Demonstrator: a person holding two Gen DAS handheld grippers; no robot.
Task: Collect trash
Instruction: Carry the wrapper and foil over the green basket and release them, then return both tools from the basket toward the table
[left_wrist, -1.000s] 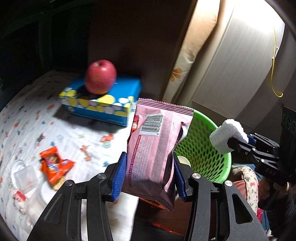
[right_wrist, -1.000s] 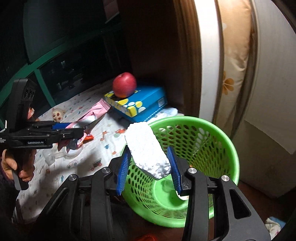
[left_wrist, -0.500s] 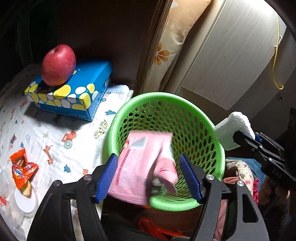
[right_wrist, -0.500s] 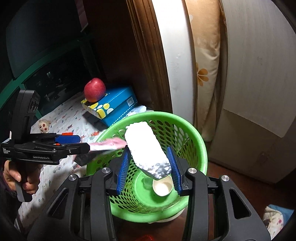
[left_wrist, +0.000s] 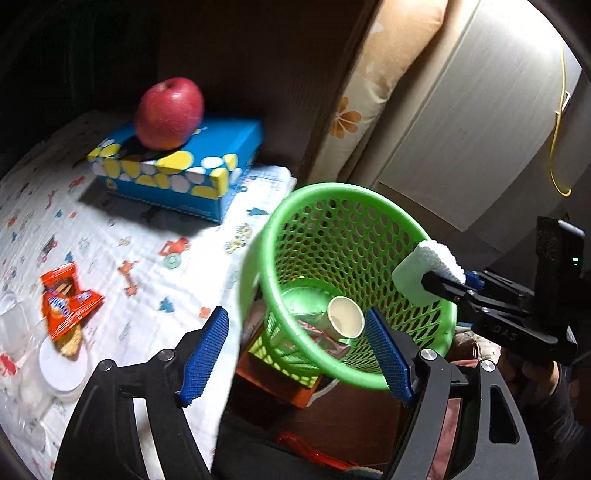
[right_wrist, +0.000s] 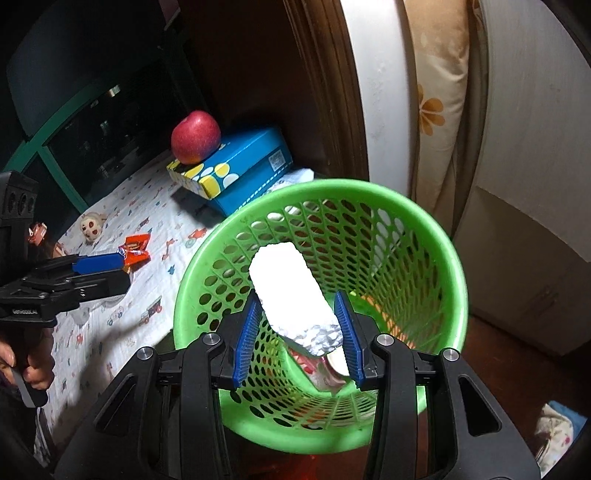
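Observation:
A green mesh waste basket (left_wrist: 343, 192) (right_wrist: 369, 192) stands beside the bed. Inside it lie a paper cup (left_wrist: 345, 316) and a pink wrapper (left_wrist: 325, 338). My left gripper (left_wrist: 297, 354) is open and empty over the basket's near rim. My right gripper (right_wrist: 298, 332) is shut on a white foam block (right_wrist: 291, 291) and holds it above the basket's opening; the block also shows in the left wrist view (left_wrist: 424, 273). An orange snack wrapper (left_wrist: 66, 302) (right_wrist: 135, 249) lies on the bed sheet.
A red apple (left_wrist: 170, 112) sits on a blue tissue box (left_wrist: 184, 173) at the back of the patterned sheet (left_wrist: 129, 258). A white lid (left_wrist: 62, 365) and clear plastic lie at the left. A small doll face (right_wrist: 90, 227) lies on the sheet. A floral pillow (left_wrist: 369, 92) leans behind the basket.
My left gripper opened over the basket and the pink wrapper dropped inside. My right gripper moved further over the basket with the foam block still held.

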